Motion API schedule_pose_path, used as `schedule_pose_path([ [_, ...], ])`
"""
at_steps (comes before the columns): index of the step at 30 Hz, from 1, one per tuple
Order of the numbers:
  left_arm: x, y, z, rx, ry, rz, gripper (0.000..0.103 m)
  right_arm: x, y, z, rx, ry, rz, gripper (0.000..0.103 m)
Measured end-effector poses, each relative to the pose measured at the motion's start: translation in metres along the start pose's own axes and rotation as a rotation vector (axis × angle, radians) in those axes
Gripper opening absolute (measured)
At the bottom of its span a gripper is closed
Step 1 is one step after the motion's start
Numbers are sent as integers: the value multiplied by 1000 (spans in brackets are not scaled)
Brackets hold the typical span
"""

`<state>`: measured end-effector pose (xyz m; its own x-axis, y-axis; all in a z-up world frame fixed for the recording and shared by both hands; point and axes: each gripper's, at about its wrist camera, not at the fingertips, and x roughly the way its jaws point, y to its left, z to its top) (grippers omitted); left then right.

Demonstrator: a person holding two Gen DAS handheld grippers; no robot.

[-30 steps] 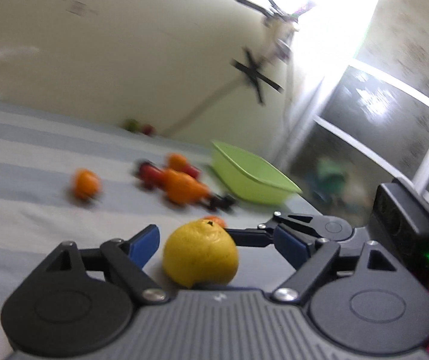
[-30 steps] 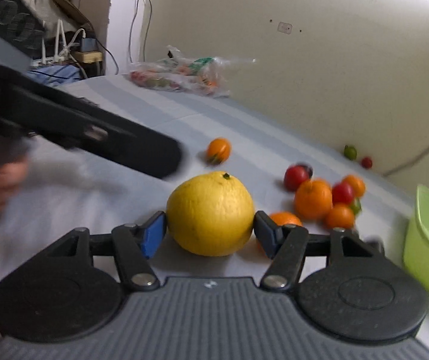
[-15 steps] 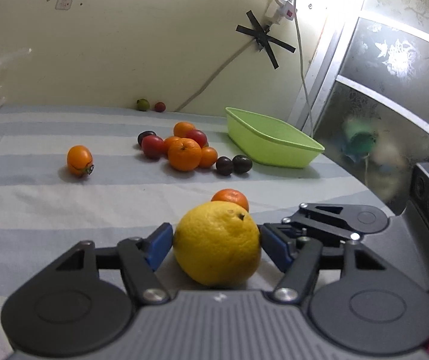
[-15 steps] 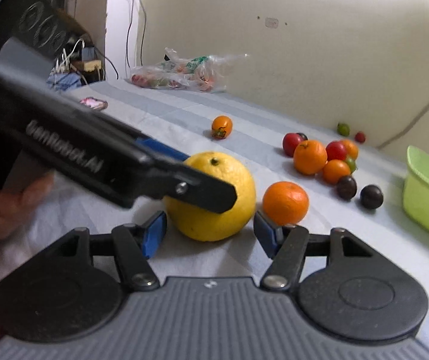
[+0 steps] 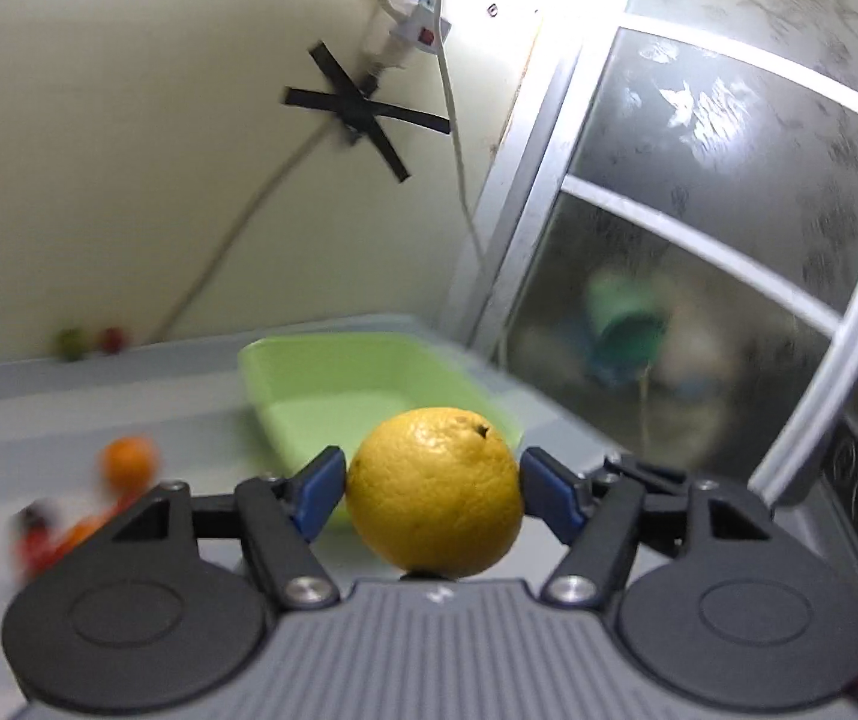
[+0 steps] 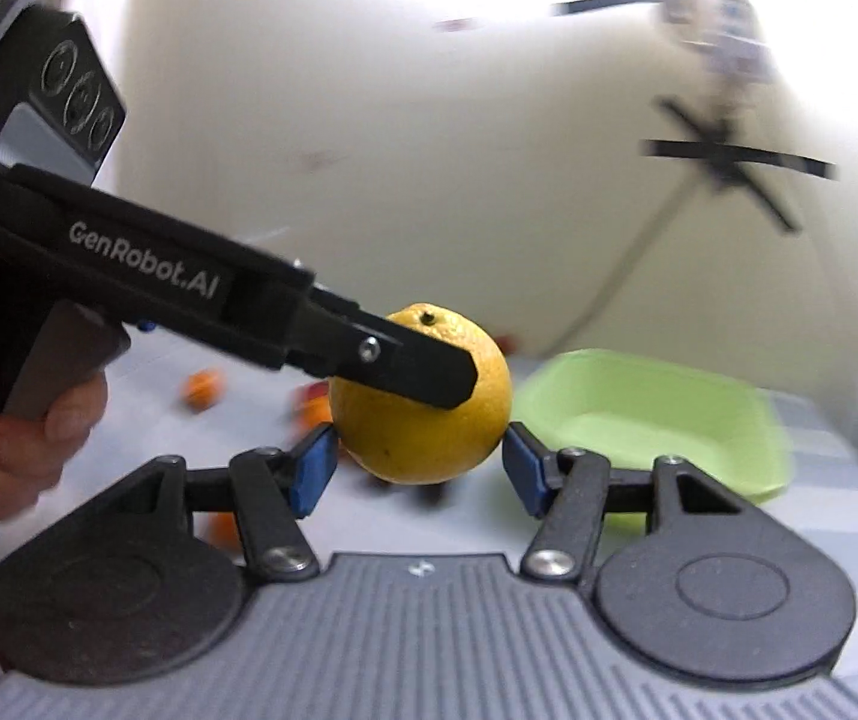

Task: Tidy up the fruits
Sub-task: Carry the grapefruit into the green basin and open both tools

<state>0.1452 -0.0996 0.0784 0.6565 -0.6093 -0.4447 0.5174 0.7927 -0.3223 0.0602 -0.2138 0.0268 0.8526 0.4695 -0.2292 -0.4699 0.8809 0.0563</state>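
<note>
**Lemon airborne, tub dead ahead**

Up off the striped worktop (image 5: 99, 402) comes the big yellow lemon (image 5: 434, 499) — half a second back it sat on the cloth with a small orange behind it, and now it hangs in the air with the green tub (image 5: 333, 384) filling the view beyond. My left tool (image 5: 434, 495) is clenched on it, blue pads pressed to either flank, a grip across the widest part so the round thing can't squirt out. My right tool (image 6: 414, 468) rides just under and behind, jaws spread either side of the fruit without pressing; they've just been easing inward a touch, so I reckon it's there as a spotter in case of a slip.

Count as I go: one lemon, one tub, empty so far. On the cloth, one clear orange (image 5: 128, 461), a blurred red-and-orange cluster I can't number, plus one green and one red small fruit by the wall (image 5: 90, 341).
</note>
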Motion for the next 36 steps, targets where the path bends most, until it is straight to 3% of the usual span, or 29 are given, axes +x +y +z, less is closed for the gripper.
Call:
schedule_pose_path([
  [4, 67, 8, 22, -107, 26, -53, 65, 15, -59, 11, 77, 23, -90, 63],
  [8, 113, 10, 20, -135, 70, -27, 65, 35, -90, 4, 107, 81, -128, 63],
  [12, 135, 15, 13, -151, 104, -7, 65, 46, -100, -12, 104, 127, -155, 63],
  [18, 136, 10, 8, -132, 123, 0, 69, 44, -99, -24, 99, 86, -200, 70],
  [21, 108, 6, 9, -128, 85, -36, 69, 42, -101, -22, 107, 73, -211, 69],
  [24, 57, 2, 2, -93, 16, -87, 69, 26, -101, -20, 143, 23, -222, 69],
  [27, -7, 11, -11, -61, -54, -89, 71, 5, -96, -22, 199, -26, -210, 68],
  [29, -53, 25, -22, -52, -100, -42, 71, -9, -87, -27, 226, -47, -188, 65],
  [34, -135, 58, -50, -24, -137, 248, 71, -9, -49, -33, 247, -7, -87, 40],
  [36, -156, 69, -64, -47, -150, 310, 71, 1, -30, -32, 237, 26, -36, 32],
])
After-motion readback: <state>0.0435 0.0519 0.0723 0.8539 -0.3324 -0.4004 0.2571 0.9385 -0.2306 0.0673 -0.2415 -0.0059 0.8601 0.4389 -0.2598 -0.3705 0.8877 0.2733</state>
